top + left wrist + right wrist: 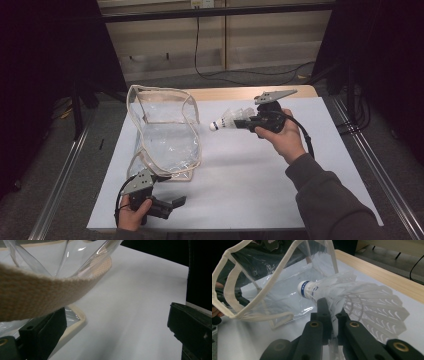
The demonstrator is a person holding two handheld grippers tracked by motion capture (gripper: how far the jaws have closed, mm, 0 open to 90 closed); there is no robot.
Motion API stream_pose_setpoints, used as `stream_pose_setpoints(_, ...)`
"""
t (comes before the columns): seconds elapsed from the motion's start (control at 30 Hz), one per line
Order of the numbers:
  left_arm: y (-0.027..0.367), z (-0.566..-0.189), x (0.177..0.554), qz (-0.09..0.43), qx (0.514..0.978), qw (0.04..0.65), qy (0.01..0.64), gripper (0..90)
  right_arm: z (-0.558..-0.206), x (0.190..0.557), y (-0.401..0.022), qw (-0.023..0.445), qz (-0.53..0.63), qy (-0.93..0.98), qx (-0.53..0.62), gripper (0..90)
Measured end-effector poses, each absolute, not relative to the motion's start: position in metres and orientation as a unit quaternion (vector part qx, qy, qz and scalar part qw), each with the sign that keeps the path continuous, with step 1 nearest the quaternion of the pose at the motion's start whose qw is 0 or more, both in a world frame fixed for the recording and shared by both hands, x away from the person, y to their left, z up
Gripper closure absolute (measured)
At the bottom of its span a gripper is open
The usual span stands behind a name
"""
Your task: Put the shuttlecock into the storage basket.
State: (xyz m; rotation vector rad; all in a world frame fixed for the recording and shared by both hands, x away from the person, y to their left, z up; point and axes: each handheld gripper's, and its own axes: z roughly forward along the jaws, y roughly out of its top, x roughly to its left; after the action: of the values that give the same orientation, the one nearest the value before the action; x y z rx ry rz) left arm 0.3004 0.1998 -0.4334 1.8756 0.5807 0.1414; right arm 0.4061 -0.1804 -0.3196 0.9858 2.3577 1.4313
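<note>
**Shuttlecock held aloft beside clear bag**

The left tongs [167, 206] are resting at the near left edge of the counter [250, 190], gripped in the person's left hand [131, 216]. Their jaws are standing wide apart with nothing pressed between them; in the left gripper view one jaw is sitting against the near corner of the bag, under a cream webbing strap [37, 297].

The clear plastic bag [167, 135] is standing on the counter's left half, its cream-trimmed mouth gaping upward and toward the right.

The white shuttlecock [231, 120] is hanging in the air just right of the bag's far rim, lying roughly level, with its blue-banded cork nose pointing left at the bag. It is not touching the bag as far as can be told.

The right tongs [247, 121] are clamping the shuttlecock's feather skirt, jaws nearly together on the feathers. The right hand [282, 137] is holding them over the far middle of the counter.
</note>
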Motion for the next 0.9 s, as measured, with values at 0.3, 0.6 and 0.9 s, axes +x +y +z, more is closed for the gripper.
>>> stream_pose_setpoints(0.3, 0.200, -0.433, 0.300, 0.058, 0.793, 0.554, 0.245, 2.4, -0.304, 0.407, -0.177, 0.112, 0.489, 0.802, 0.326, 87.8)
stream_pose_setpoints(0.6, 0.201, -0.433, 0.299, 0.059, 0.794, 0.554, 0.244, 2.6, -0.290, 0.408, -0.173, 0.115, 0.491, 0.802, 0.321, 87.7)
stream_pose_setpoints(0.9, 0.202, -0.433, 0.299, 0.060, 0.794, 0.555, 0.242, 2.6, -0.280, 0.412, -0.166, 0.115, 0.489, 0.805, 0.316, 87.6)
